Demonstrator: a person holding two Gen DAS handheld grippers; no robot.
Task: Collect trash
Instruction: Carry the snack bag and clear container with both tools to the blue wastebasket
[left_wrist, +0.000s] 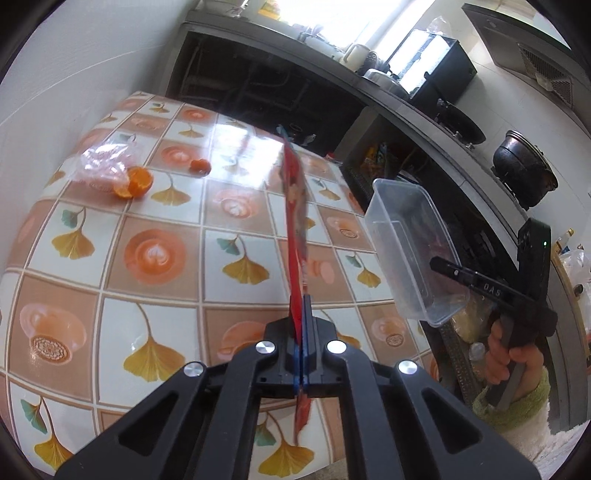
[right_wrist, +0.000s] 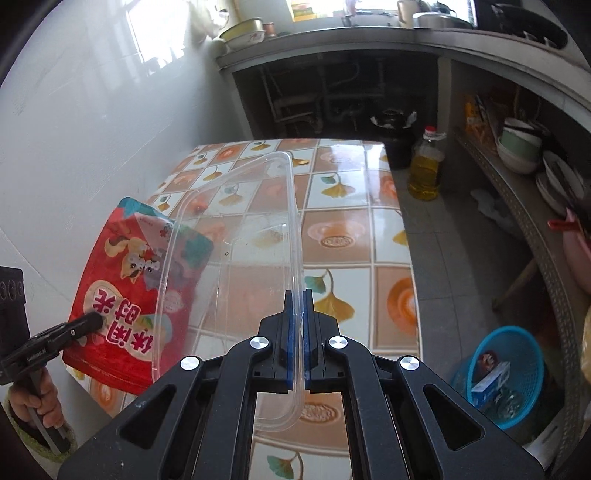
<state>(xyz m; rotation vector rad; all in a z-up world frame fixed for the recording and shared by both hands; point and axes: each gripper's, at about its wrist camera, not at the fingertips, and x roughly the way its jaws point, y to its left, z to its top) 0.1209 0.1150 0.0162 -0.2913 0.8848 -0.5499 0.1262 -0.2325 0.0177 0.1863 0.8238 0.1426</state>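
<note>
A: How far is the collecting, as you judge it?

B: Around the middle, I think. The left tool (left_wrist: 303, 314) is clenched on the lower edge of a red snack bag (left_wrist: 295, 206), and the right tool (right_wrist: 298, 314) is clenched on the rim of a clear plastic container (right_wrist: 236, 236). Both pieces are lifted above the surface (left_wrist: 147, 221); neither is in the bin yet.

A: What remains on the surface?

B: In the upper left of the left wrist view I see an orange peel (left_wrist: 135, 182), a smaller peel piece (left_wrist: 200, 166) near it, and a crumpled clear plastic bag (left_wrist: 103, 162) touching the big peel. These are still to collect. A blue basket (right_wrist: 517, 354) stands on the floor at the lower right of the right wrist view, with a small box and other items already inside. It is probably the trash bin.

A: Which way does the snack bag point?

B: In the left wrist view it appears edge-on, so it looks like a thin red strip. Its long axis runs from the tool at the bottom centre up toward the top centre of the frame, away from the camera. In the right wrist view it shows its flat printed face at the lower left, with the characters upside down.

A: And the container?

B: Its long axis goes from the right tool up toward the upper centre of the frame. It is tilted on its side, the opening facing left toward the bag.
</note>
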